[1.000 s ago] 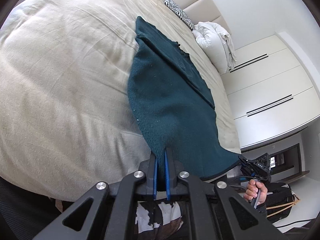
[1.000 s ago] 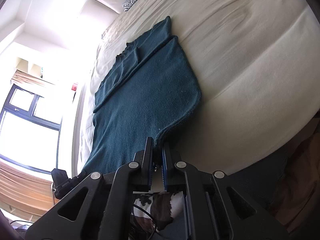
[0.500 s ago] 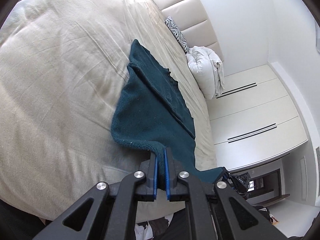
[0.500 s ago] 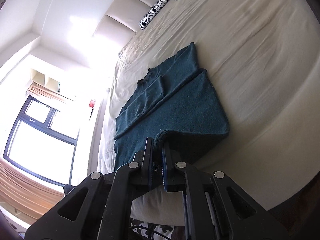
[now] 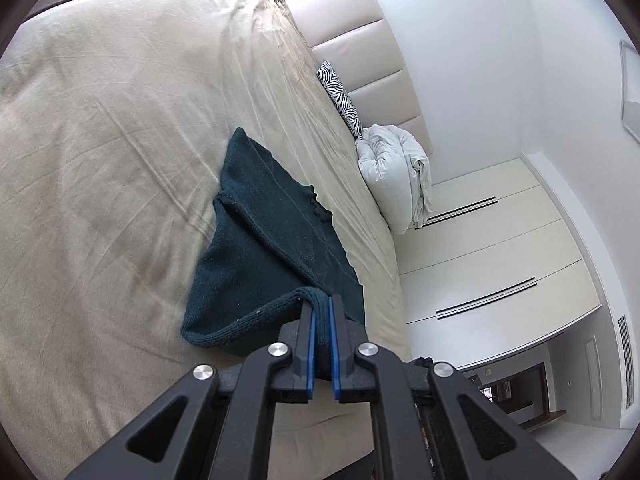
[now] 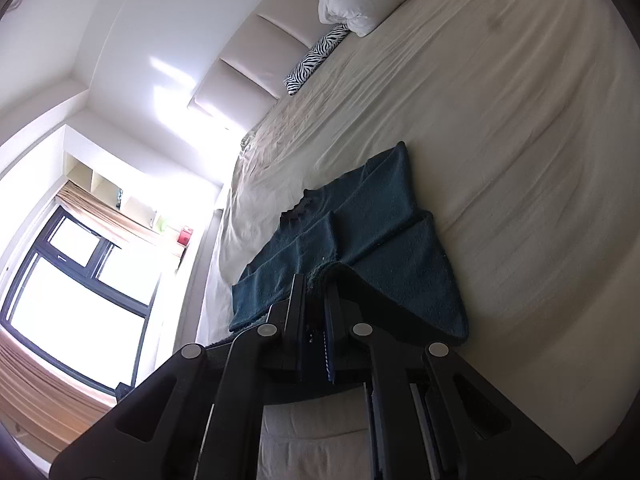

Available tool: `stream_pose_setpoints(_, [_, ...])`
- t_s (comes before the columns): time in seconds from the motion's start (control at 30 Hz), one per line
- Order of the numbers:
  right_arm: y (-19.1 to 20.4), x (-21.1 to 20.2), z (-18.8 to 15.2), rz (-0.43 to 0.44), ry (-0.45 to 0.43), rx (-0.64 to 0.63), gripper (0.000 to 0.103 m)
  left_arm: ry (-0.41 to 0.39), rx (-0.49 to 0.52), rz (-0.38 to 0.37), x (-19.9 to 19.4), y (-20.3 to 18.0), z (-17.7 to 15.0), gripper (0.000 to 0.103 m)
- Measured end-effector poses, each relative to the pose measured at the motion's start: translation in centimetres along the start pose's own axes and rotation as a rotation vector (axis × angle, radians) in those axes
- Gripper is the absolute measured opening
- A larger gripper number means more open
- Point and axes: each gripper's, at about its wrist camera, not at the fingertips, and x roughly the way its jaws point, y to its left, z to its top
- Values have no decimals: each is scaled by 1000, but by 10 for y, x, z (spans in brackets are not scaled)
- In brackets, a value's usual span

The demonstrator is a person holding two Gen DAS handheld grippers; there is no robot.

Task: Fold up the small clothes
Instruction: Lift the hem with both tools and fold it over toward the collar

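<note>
Left gripper (image 5: 324, 312): jaws closed on the near hem of the sweater (image 5: 260, 256), a rolled knit edge pinched between the blue pads. The hem is held clear of the bed (image 5: 100, 160); the cloth sags from the grip down to the sheet.

Sweater: dark teal knit, lying on the bed near its foot, neckline toward the headboard, sleeves laid inward over the body. The far half is flat; the near half is raised in a tent between the two grips.

Right gripper (image 6: 316, 280): jaws closed on the sweater (image 6: 380, 232) at the other near hem corner, frayed knit seen between the fingers.

Handling, judged: soft, light, limp, with no stiffness, so it is likely to droop and bunch between grips. The knit is grippy, not slippery, and not fragile, though stretch is probable if pulled apart. It is best taken at hem corners, both layers pinched, and kept level.

Zebra pillow (image 5: 340, 92) and white duvet (image 5: 400, 176) are noted at the headboard, well apart.
</note>
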Motion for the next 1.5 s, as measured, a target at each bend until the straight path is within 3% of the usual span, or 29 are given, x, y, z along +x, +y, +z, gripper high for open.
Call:
stream_pose_setpoints(0.6, [9, 72, 47, -84, -46, -70, 7, -11, 28, 22, 57, -8, 60, 6])
stream_pose_setpoints(0.9, [6, 129, 89, -152, -62, -115, 7, -33, 37, 46, 103, -12, 106, 6])
stream_pose_setpoints(1.5, [-36, 280, 157, -307, 5, -86, 7, 1, 30, 229, 215, 30, 181, 7])
